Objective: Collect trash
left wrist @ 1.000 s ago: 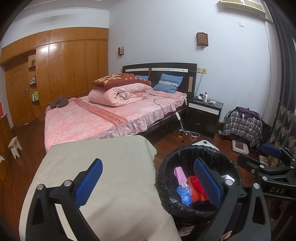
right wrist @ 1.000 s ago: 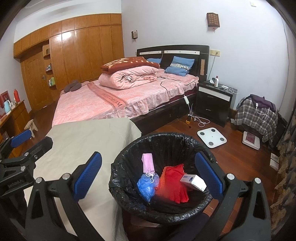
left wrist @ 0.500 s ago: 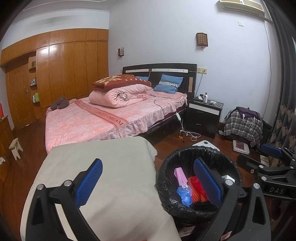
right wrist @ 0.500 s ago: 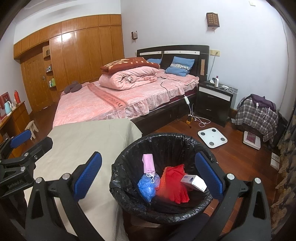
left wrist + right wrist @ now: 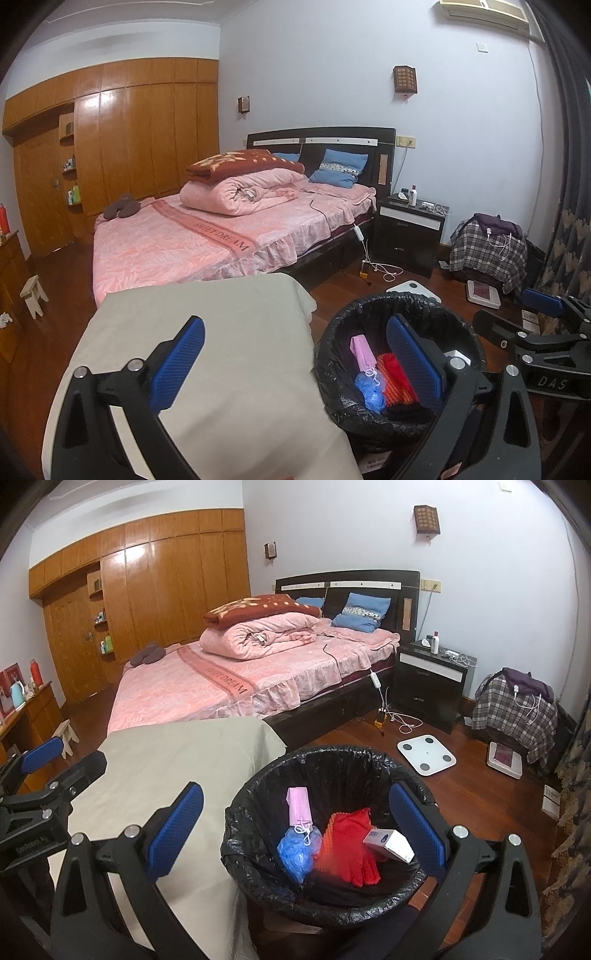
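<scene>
Black-lined bin (image 5: 258,853) touching cloth-covered table (image 5: 177,753) edge | left claw (image 5: 295,360) spread, empty | right claw (image 5: 295,827) spread, empty

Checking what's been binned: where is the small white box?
In the right wrist view, the white box lies inside the black-lined bin, at its right, on the red gloves.

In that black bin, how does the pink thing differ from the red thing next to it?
The pink face mask is a slim, smooth, pale rectangle propped against the bin liner's back wall; the red glove is broader, vivid and knobbly, lying crumpled lower down. The mask's white ear loops trail onto a blue plastic wad, while a small white box rests on the glove. Both lie loose in the bin as trash, and neither hand-held gripper touches them.
</scene>
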`<act>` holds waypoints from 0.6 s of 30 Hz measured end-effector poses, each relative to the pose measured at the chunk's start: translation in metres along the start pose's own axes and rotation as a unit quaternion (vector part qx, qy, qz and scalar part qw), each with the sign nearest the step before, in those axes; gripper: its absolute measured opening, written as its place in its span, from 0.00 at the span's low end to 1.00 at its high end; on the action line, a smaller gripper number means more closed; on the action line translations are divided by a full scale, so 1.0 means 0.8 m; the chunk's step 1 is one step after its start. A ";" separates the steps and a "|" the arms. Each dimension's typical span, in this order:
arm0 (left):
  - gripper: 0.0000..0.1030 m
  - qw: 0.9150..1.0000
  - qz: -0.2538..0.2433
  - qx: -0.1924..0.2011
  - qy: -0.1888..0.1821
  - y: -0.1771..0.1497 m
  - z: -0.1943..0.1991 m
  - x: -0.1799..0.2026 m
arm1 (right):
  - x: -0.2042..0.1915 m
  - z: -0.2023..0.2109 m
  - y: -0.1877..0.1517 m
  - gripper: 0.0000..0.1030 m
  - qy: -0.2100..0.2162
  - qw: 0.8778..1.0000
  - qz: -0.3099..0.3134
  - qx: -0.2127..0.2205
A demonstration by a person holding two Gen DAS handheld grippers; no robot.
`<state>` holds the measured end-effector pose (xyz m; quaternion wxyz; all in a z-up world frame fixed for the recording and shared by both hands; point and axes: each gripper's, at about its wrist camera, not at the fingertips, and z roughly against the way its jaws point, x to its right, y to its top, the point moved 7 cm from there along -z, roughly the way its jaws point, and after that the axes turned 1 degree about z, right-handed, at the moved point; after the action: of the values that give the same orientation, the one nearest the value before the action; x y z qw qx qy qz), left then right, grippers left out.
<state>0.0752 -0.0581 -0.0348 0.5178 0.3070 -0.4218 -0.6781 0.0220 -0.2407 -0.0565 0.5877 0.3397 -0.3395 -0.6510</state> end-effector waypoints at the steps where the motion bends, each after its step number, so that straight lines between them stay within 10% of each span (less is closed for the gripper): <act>1: 0.94 1.000 0.000 0.000 0.000 0.000 0.000 -0.001 | -0.001 0.000 0.000 0.95 0.000 1.000 0.000 0.000; 18: 0.94 1.000 -0.002 -0.002 0.000 -0.001 0.000 0.001 | -0.001 -0.006 -0.005 0.95 -0.001 1.000 0.000 -0.005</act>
<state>0.0744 -0.0590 -0.0357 0.5170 0.3064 -0.4204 -0.6797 0.0235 -0.2398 -0.0626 0.5890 0.3363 -0.3372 -0.6529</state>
